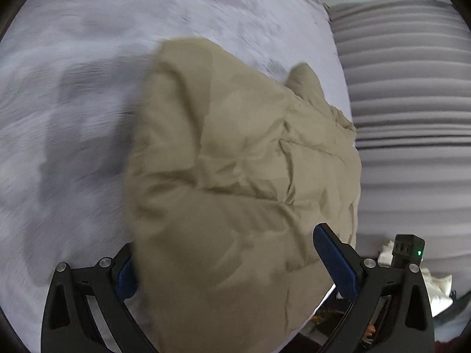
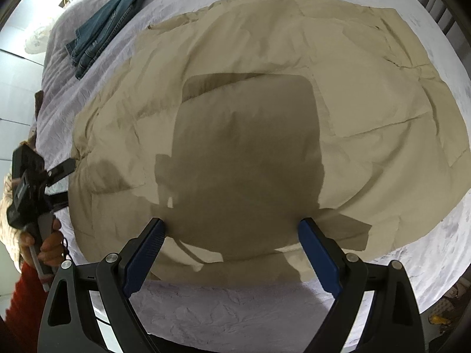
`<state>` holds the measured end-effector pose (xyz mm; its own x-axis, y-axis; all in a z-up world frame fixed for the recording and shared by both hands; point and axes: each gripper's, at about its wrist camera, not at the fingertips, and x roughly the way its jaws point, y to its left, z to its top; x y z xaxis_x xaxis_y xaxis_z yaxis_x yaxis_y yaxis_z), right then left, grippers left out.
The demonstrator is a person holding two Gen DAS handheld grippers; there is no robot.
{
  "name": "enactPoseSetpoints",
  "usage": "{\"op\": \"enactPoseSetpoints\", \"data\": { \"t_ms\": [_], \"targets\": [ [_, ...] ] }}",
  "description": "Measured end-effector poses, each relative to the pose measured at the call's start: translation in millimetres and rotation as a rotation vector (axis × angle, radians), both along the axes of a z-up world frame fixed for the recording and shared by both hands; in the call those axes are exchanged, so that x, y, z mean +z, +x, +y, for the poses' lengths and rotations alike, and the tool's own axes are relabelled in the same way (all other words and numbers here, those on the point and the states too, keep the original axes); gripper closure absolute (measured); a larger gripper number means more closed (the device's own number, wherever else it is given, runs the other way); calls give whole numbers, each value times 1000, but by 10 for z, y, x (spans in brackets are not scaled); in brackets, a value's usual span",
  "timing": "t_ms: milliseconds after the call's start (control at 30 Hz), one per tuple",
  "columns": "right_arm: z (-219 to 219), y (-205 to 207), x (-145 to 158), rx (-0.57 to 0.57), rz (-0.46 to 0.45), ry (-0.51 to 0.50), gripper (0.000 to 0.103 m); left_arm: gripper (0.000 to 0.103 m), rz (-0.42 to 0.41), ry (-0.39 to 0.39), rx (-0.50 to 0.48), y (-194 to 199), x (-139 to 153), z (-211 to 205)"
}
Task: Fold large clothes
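- Two claws spread wide over the beige jacket (image 2: 265, 111) on the bed (image 2: 235, 311).
- Right claw (image 2: 232, 250) hovers above its hem.
- Left claw (image 1: 226, 253) straddles bunched fabric, unclamped.

Your beige quilted puffer coat (image 2: 265, 103) lies spread flat across the lilac bedspread, padded panels creased and stitched in broad bands, one end bunched and lifted close to your left wrist camera (image 1: 235, 176), a dark shadow across its middle.
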<state>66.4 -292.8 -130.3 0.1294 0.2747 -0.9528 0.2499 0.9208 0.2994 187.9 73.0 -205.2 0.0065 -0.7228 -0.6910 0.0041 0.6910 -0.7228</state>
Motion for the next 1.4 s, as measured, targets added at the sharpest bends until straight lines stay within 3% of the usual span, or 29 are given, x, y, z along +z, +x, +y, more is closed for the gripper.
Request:
{"op": "enactPoseSetpoints", "data": {
  "t_ms": [267,333,400,533,567,600,700,867,1033,1200,1400],
  "targets": [
    [-31,17,93,-5,-9,16,9,3,23,57,-145,34,-182,-351],
    [-70,27,177,-13,-32,12,9,35,20,45,-170,37,-157,-371],
    [-137,46,254,-22,-59,-4,9,55,42,-4,-153,43,-138,-330],
    [-324,133,351,-60,-114,-58,9,71,36,-21,-108,15,-22,-250],
    [-387,161,360,-75,-130,-62,10,72,24,-15,-105,-18,39,-234],
    [-432,181,371,-88,-150,-60,17,73,7,-2,-104,-50,123,-228],
    [-535,283,334,-96,-176,-73,88,75,-30,27,-103,-71,324,-250],
    [-503,475,123,-26,-196,-21,90,77,-87,82,-84,-147,808,-321],
    [-445,654,-78,67,-194,31,90,77,-177,73,-90,-293,1455,-620],
    [-638,794,-341,69,-161,174,91,77,-197,83,-77,-368,1860,-1195],
    [-886,836,-716,-37,-108,382,100,77,-220,161,-119,-339,2010,-2224]
  ]
}}
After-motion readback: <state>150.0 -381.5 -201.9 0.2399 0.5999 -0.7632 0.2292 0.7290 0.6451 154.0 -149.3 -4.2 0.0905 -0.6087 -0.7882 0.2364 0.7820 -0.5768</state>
